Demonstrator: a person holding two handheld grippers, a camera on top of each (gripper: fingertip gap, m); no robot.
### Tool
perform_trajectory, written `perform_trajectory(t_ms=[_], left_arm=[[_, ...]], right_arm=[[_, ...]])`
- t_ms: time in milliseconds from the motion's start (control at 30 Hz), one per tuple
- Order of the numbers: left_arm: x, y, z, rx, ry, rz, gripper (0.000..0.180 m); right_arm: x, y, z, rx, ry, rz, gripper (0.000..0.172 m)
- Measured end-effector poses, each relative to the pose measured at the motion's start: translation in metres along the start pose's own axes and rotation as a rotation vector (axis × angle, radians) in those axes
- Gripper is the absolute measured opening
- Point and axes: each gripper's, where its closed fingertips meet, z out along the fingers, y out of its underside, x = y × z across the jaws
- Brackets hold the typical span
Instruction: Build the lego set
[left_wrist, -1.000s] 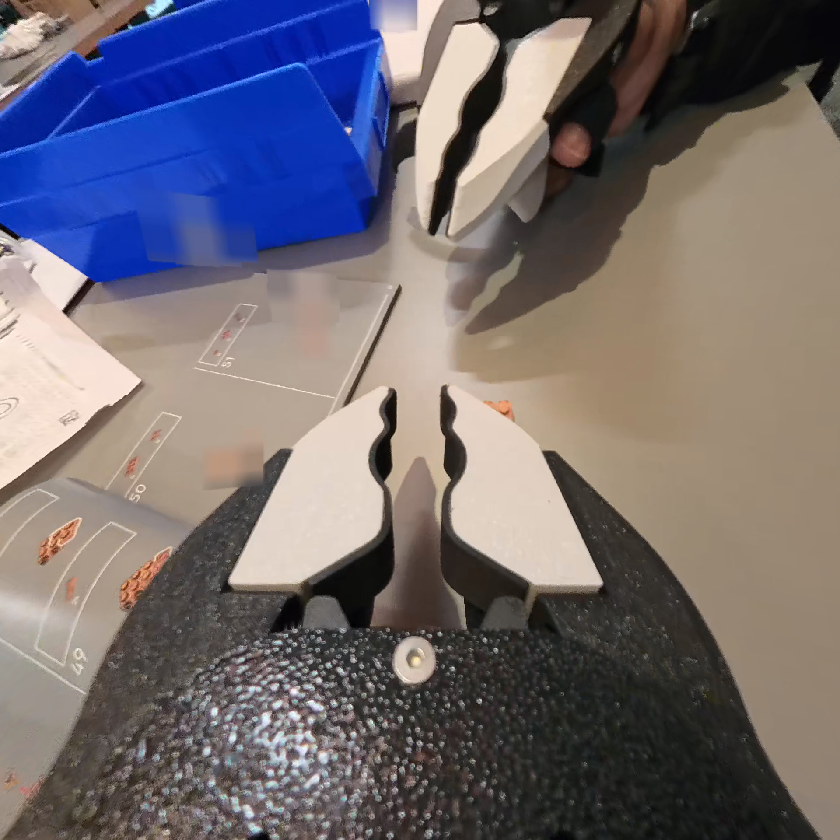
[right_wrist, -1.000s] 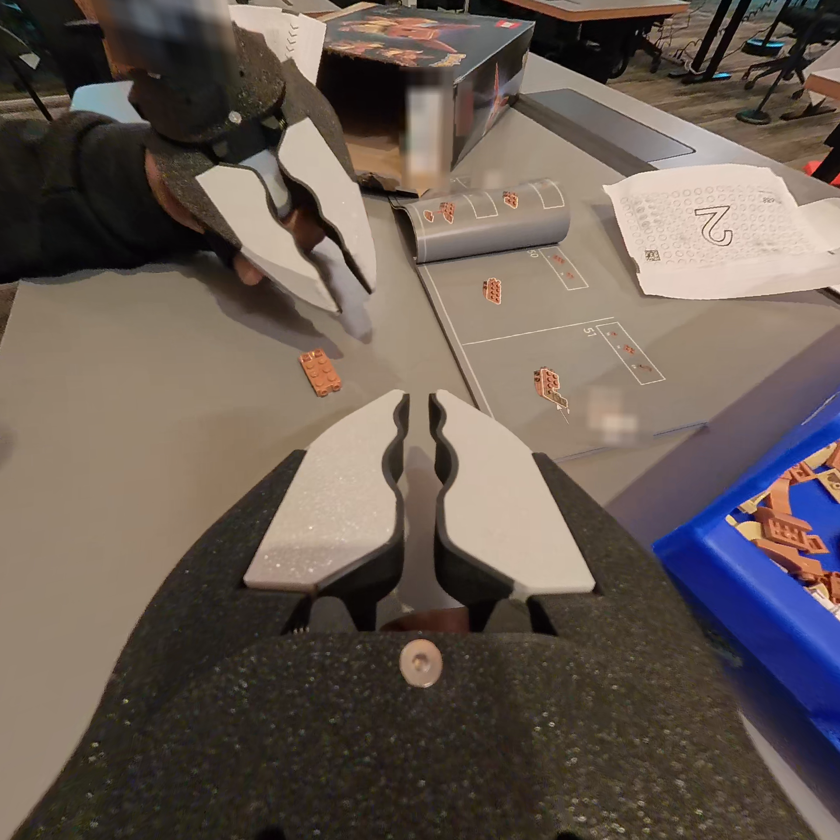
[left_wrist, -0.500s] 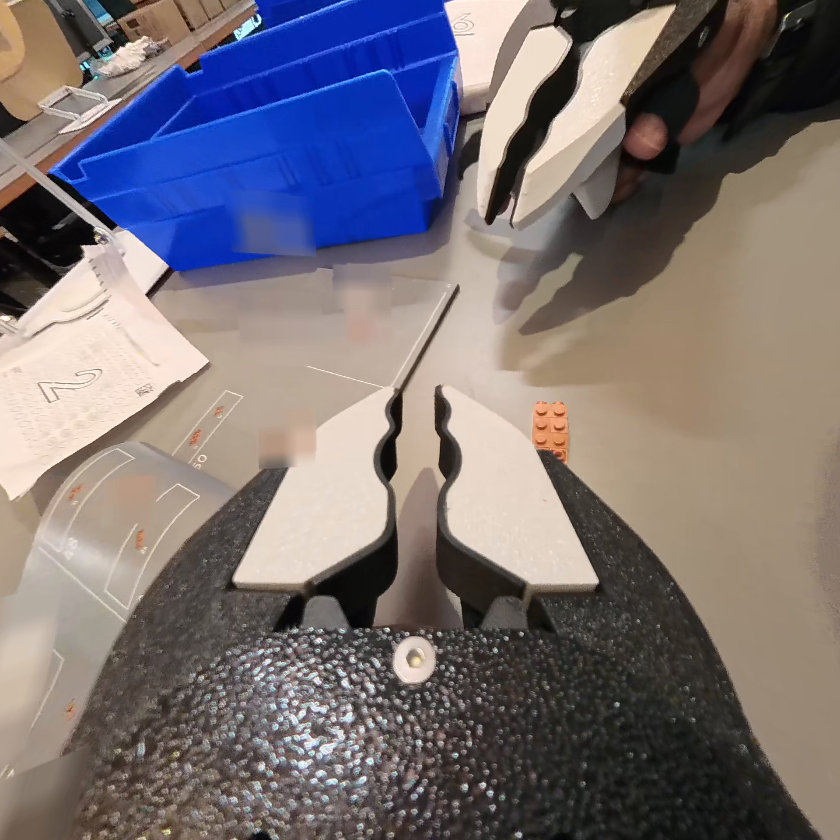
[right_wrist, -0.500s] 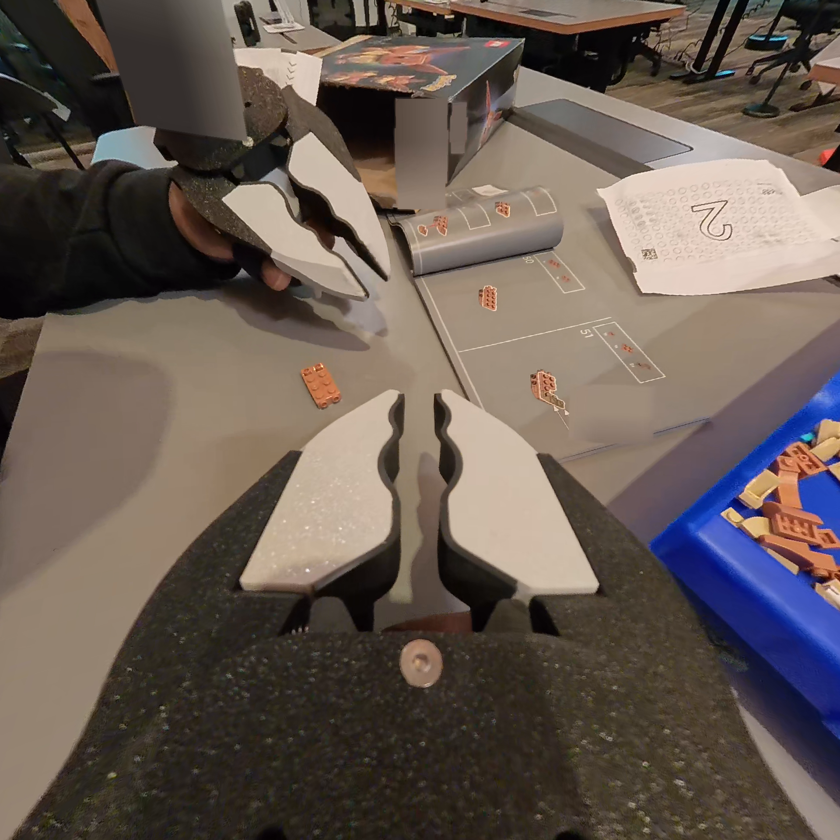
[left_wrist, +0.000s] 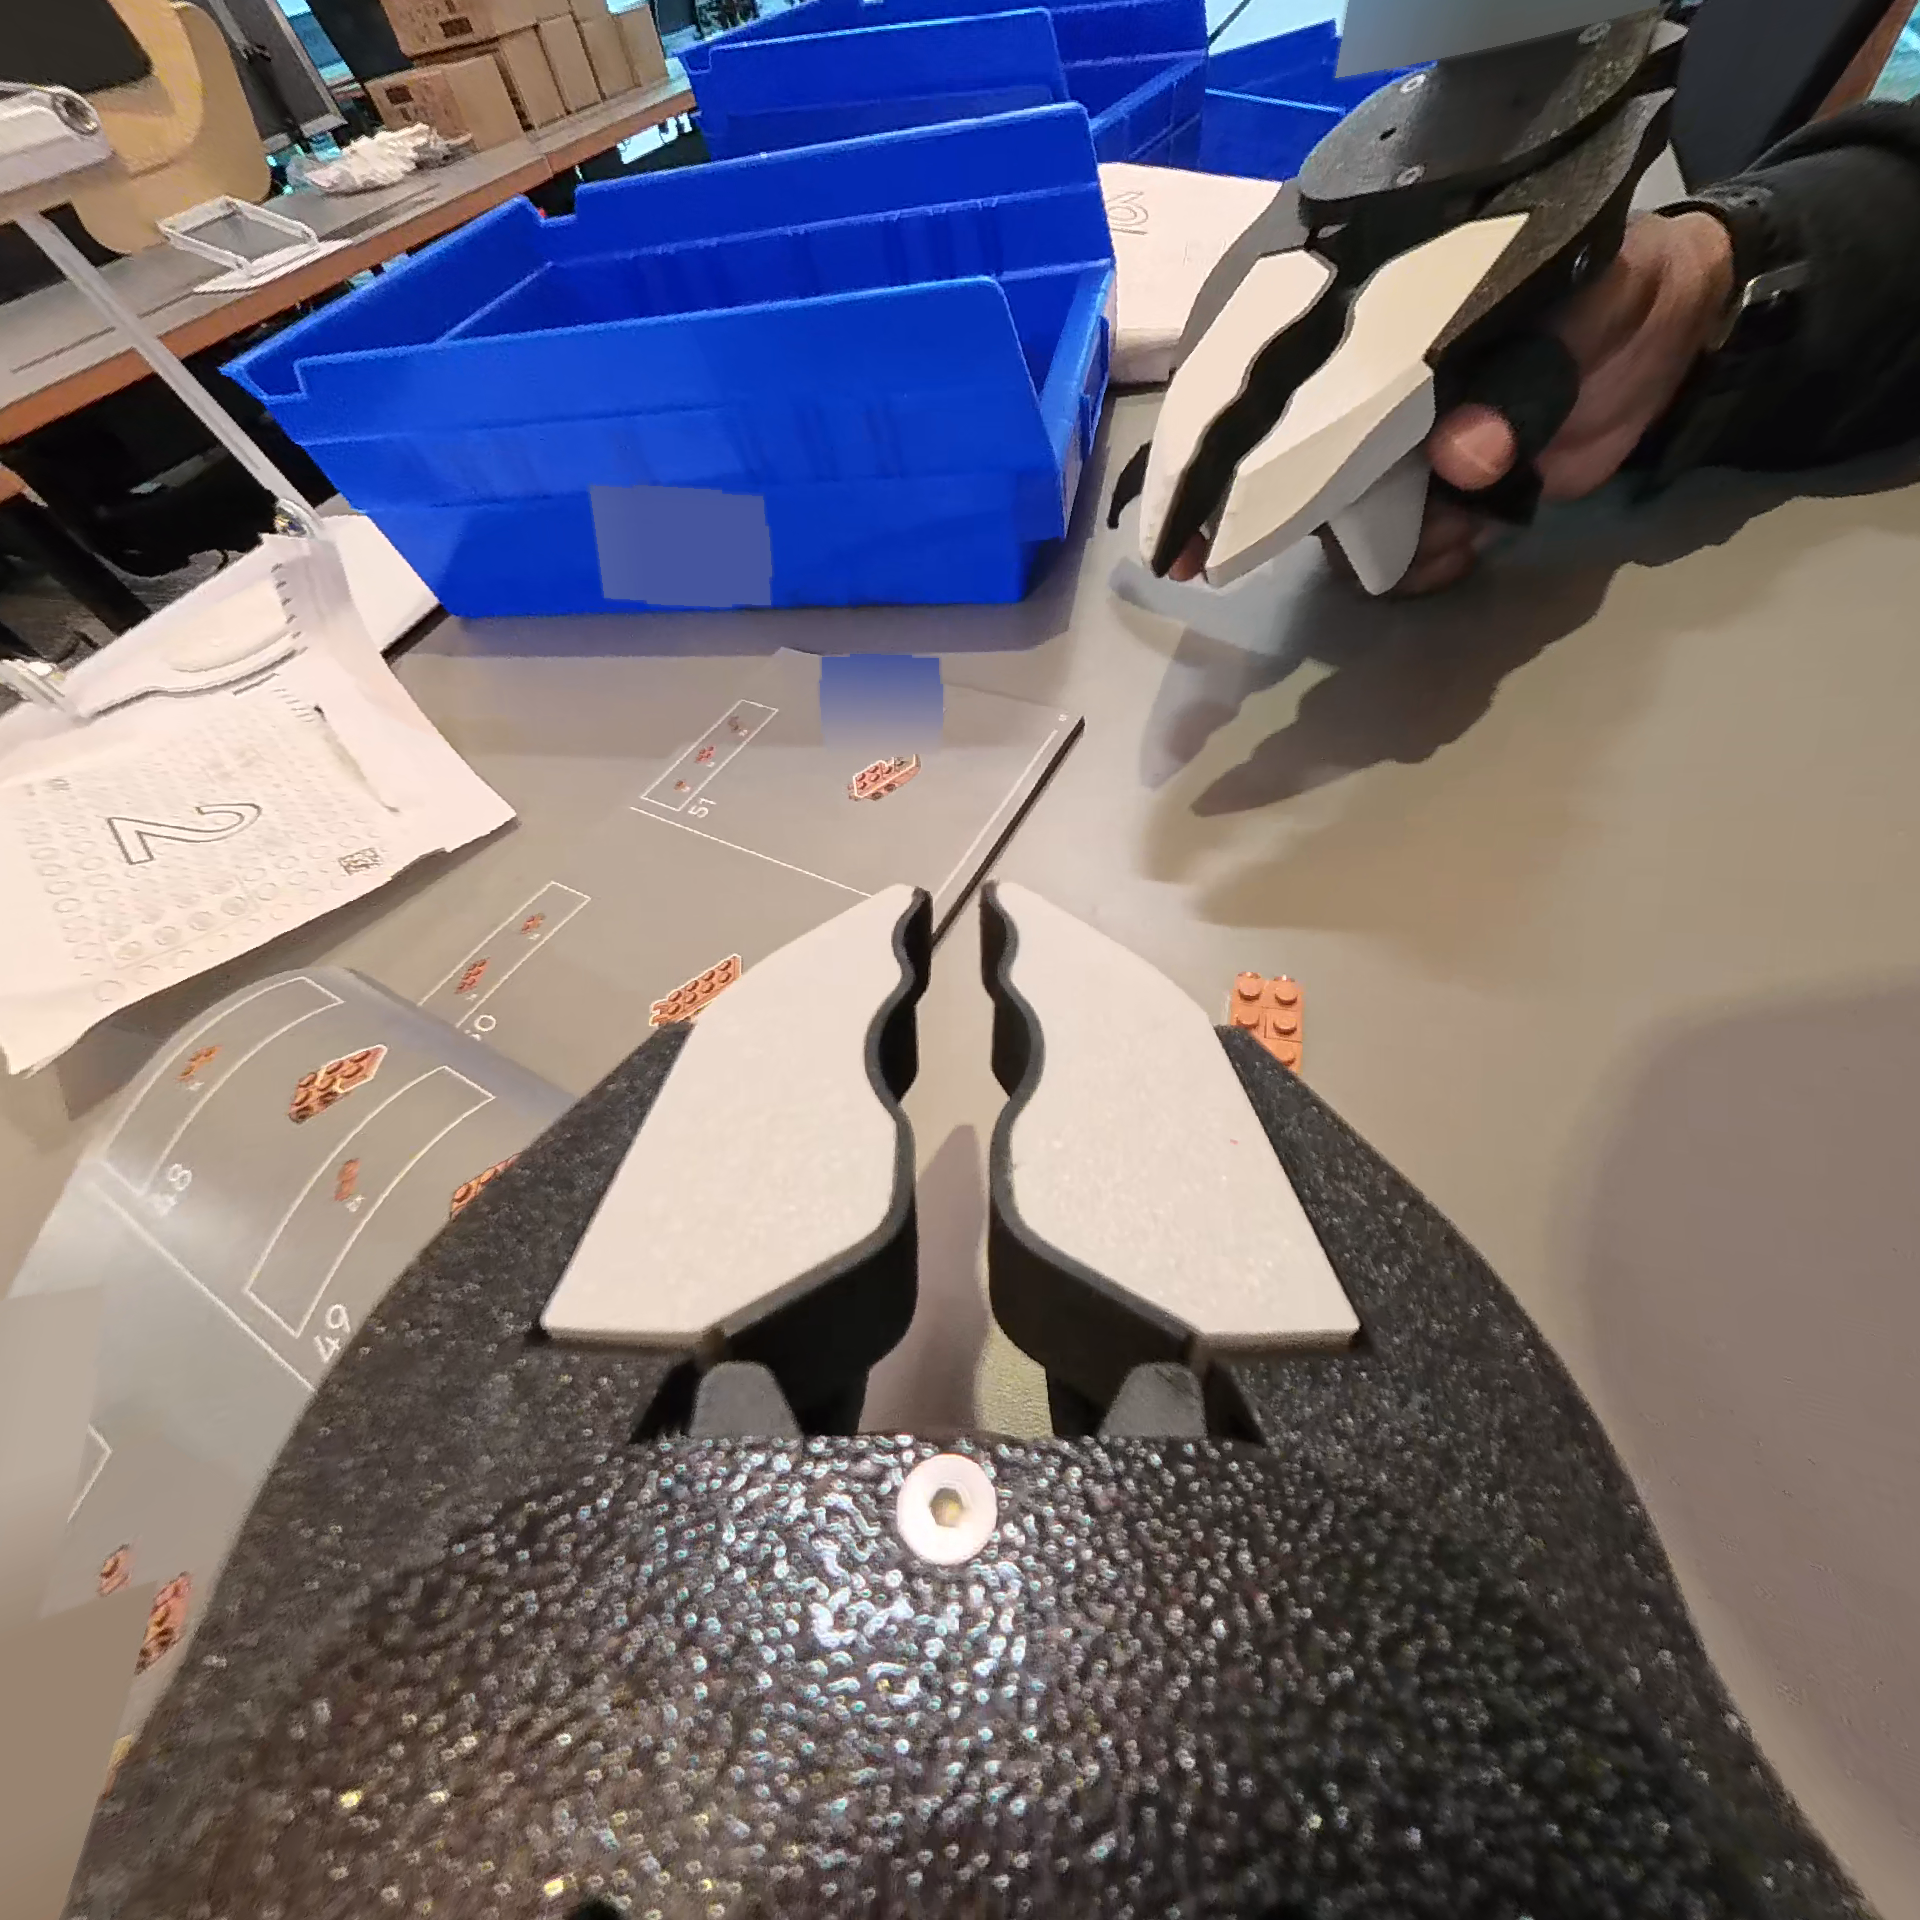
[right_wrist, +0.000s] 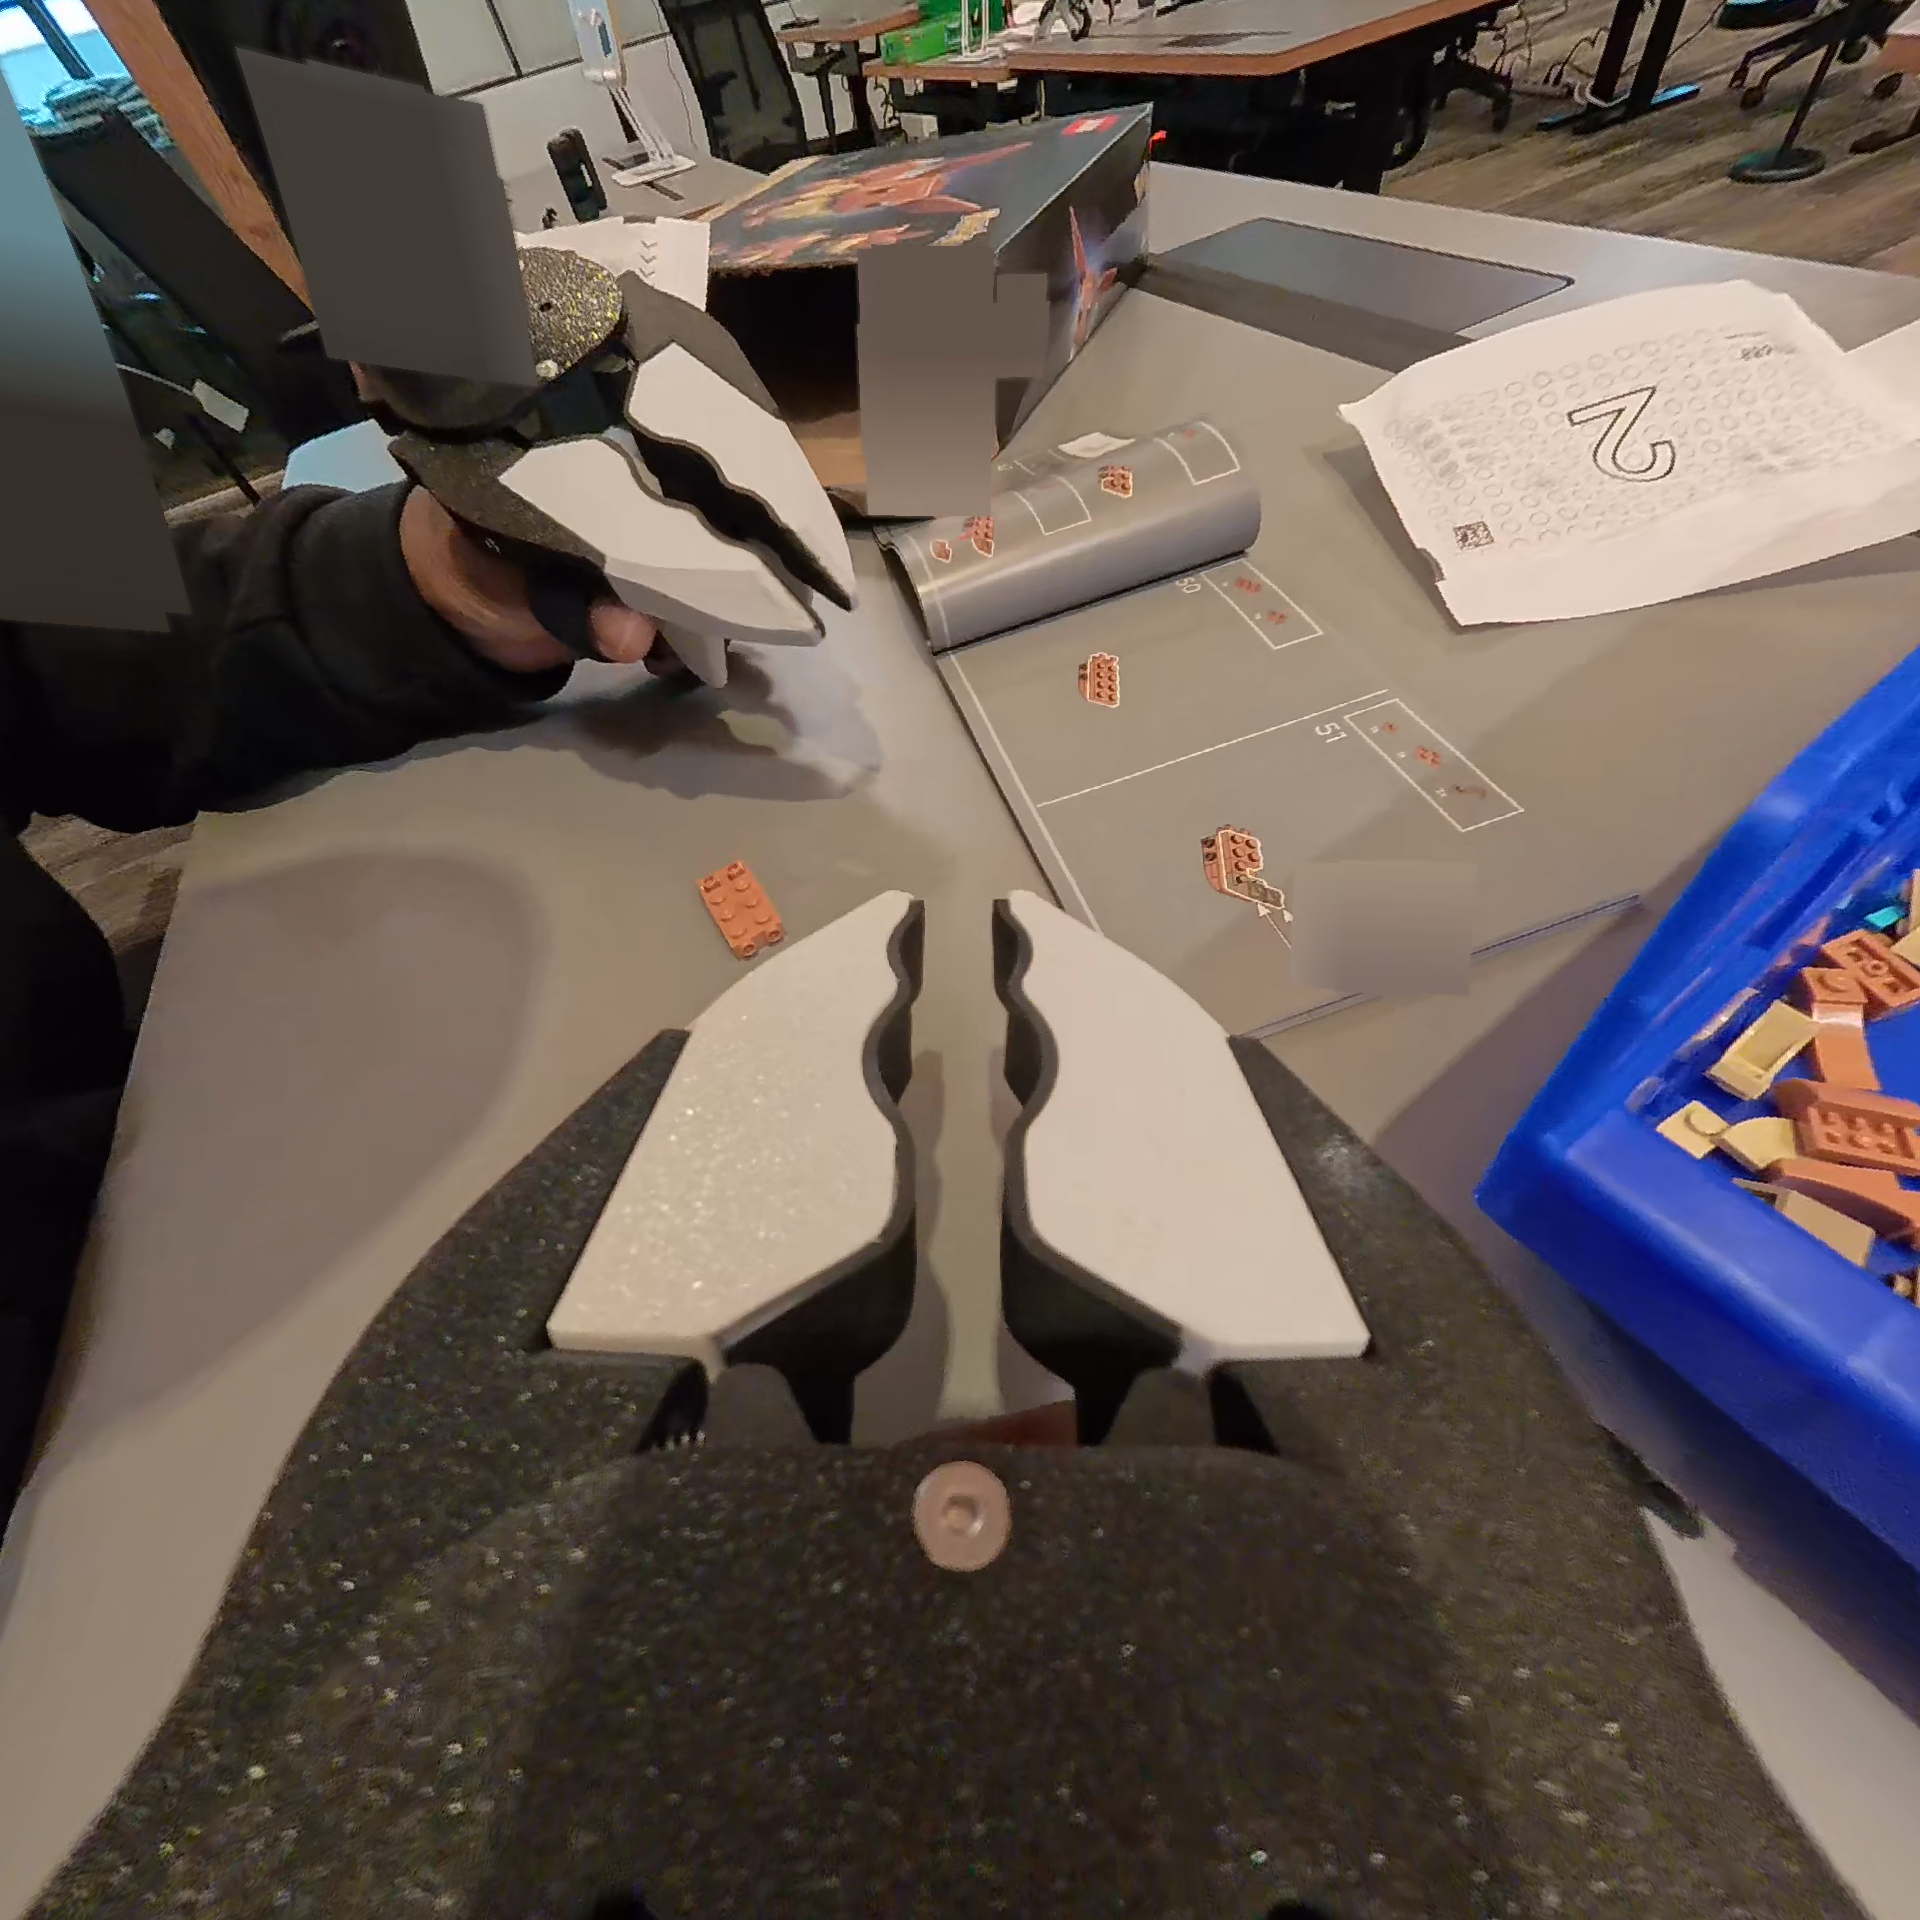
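We are holding the left gripper (left_wrist: 951, 914) low over the grey counter (left_wrist: 1558, 1195), its pale fingers (left_wrist: 790, 1122) standing narrowly apart with nothing between them. Just to its right, a small orange studded plastic plate (left_wrist: 1270, 1013) is lying flat on the counter, partly hidden behind the black housing. To the near left, the grey instruction booklet (left_wrist: 790, 821) is lying open, one page curling up. Beyond it, a white perforated paper bag (left_wrist: 208, 831) is resting on the left, with a blue plastic bin (left_wrist: 727, 416) behind it.

We are keeping the right gripper (right_wrist: 956, 914) above the counter too, fingers (right_wrist: 1132, 1122) parted by a narrow gap and gripping nothing. The plate (right_wrist: 740, 909) is sitting just left of its tips. At the near right, a blue bin of brown and tan bricks (right_wrist: 1829, 1101) is standing open. Farther off, a dark printed cardboard box (right_wrist: 935, 208) is lying on its side.

Each gloved hand (left_wrist: 1538, 374) is resting near the counter, tilting its gripper down and inward, so the two are facing each other.
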Motion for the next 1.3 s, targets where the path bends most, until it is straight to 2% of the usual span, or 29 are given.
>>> perform_trajectory(t_ms=[533,967,1300], left_arm=[[-0.005,-0.004,-0.005,0.039,-0.008,-0.052,0.000],[-0.008,-0.003,-0.005,0.029,-0.024,-0.083,0.000],[-0.004,0.001,-0.002,-0.003,-0.024,-0.058,0.000]], right_arm=[[0.001,-0.002,-0.003,0.016,0.003,0.005,0.017],[-0.010,0.001,-0.001,-0.006,0.059,-0.161,0.017],[-0.009,0.000,-0.002,0.005,0.045,-0.131,0.017]])
